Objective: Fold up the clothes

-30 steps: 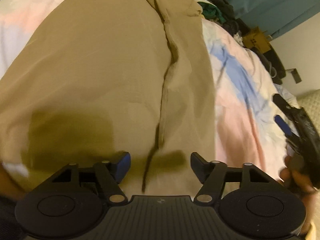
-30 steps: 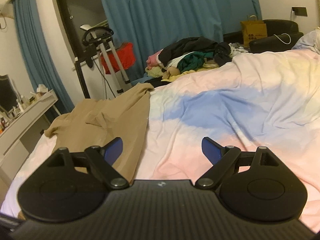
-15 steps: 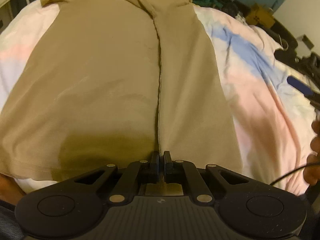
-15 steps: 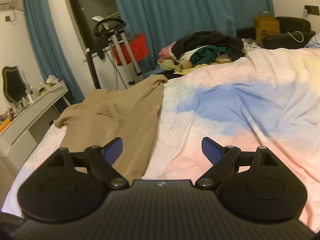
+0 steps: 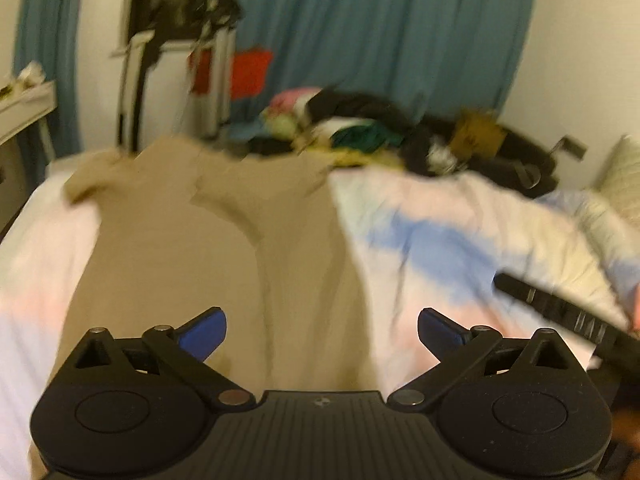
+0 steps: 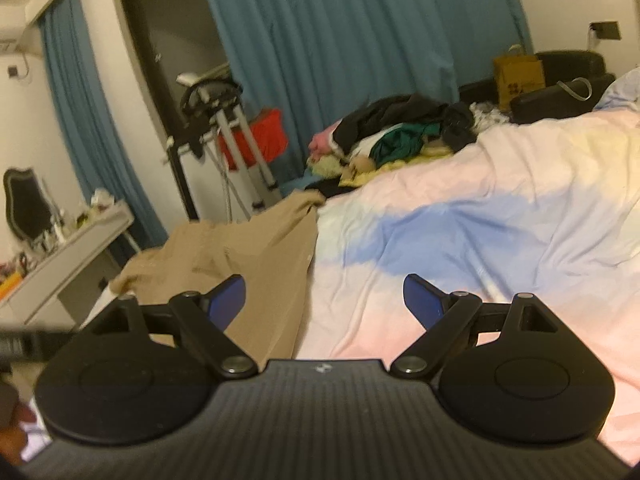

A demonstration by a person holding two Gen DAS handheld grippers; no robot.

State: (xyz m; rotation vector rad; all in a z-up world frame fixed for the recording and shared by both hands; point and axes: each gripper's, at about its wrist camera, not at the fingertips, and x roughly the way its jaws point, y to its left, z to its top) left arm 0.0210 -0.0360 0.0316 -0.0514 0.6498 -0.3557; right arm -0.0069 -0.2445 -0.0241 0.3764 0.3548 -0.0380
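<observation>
A tan garment (image 5: 192, 256) lies spread flat on the bed, its right side folded inward along a lengthwise crease. It also shows in the right wrist view (image 6: 260, 256) at the left. My left gripper (image 5: 322, 330) is open and empty, raised above the garment's near end. My right gripper (image 6: 324, 300) is open and empty, above the garment's right edge and the bedsheet. The right gripper's body (image 5: 568, 312) shows at the right of the left wrist view.
The pastel pink, blue and white bedsheet (image 6: 480, 232) covers the bed. A pile of mixed clothes (image 6: 396, 136) lies at the far edge. Teal curtains (image 6: 360, 40), a metal stand (image 6: 236, 148) and a white dresser (image 6: 68, 256) stand beyond.
My left gripper shut on the garment's fold near the hem, then opened, let go and lifted up and back. My right gripper stayed open and shifted slightly.
</observation>
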